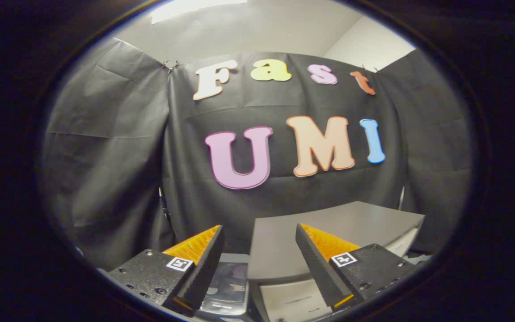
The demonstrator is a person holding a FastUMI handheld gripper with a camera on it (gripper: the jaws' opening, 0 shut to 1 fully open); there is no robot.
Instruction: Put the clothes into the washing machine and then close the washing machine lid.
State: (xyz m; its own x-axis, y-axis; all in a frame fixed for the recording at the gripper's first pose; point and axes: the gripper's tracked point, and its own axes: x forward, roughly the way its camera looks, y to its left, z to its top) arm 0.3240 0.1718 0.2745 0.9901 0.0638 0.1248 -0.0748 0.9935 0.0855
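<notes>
The gripper (259, 250) is held up with its two fingers (204, 264) spread wide apart, nothing between them and neither one touching anything. Each finger is black with a toothed inner face, an orange back and a small square marker on its base.

Just ahead of the fingers and below them sits the washing machine (329, 228), a grey box with a flat top that runs off past the right finger. Its pale front panel (293, 299) shows in the gap between the fingers. Touching or just beside the washing machine, near the left finger, lies a glossy dark panel (230, 281), blurred; I cannot tell whether it is the lid. Beyond the washing machine hangs the black cloth wall (105, 147).
</notes>
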